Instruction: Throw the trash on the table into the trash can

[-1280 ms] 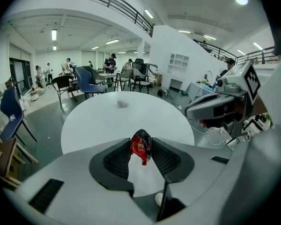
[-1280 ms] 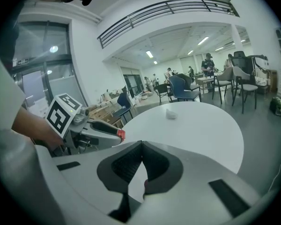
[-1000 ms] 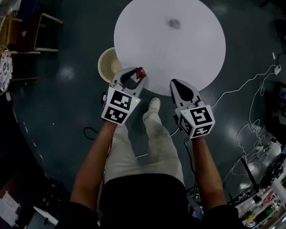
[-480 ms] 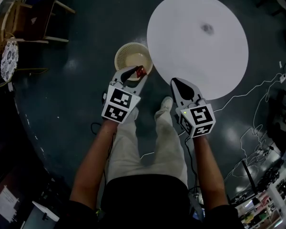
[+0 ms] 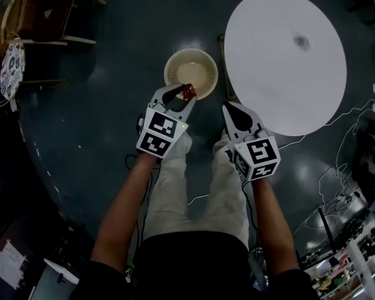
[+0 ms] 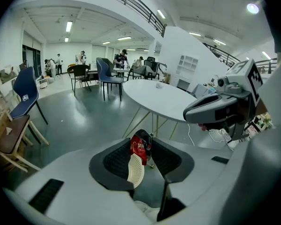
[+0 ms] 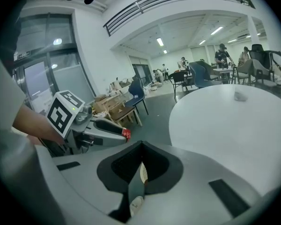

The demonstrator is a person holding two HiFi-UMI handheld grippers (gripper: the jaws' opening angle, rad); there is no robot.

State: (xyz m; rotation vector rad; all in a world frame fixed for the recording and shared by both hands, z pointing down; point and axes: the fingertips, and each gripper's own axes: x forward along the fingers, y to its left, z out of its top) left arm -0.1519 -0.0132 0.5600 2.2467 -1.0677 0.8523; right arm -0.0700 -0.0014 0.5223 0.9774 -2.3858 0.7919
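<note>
My left gripper [image 5: 177, 94] is shut on a red snack wrapper [image 5: 187, 92], which hangs over the near rim of the beige basket trash can [image 5: 190, 74] on the floor. In the left gripper view the wrapper [image 6: 140, 146] is pinched between the pads, and the can's ribbed rim [image 6: 136, 172] shows below it. My right gripper [image 5: 232, 112] is shut and empty, level with the left one, near the round white table [image 5: 284, 61]. A small crumpled scrap [image 5: 302, 42] lies on that table. The right gripper view shows the left gripper [image 7: 107, 128] with its wrapper [image 7: 126, 134] and the scrap [image 7: 240, 96].
Wooden chairs [image 5: 44, 24] stand at the far left. Cables [image 5: 337, 167] trail over the dark floor at the right. The person's legs and a shoe [image 5: 222, 144] are between the grippers. Several chairs and tables [image 6: 98, 76] fill the room's far end.
The person has stepped left, away from the table. The trash can has come out from beside the table, and the left gripper with the wrapper now sits over its rim.
</note>
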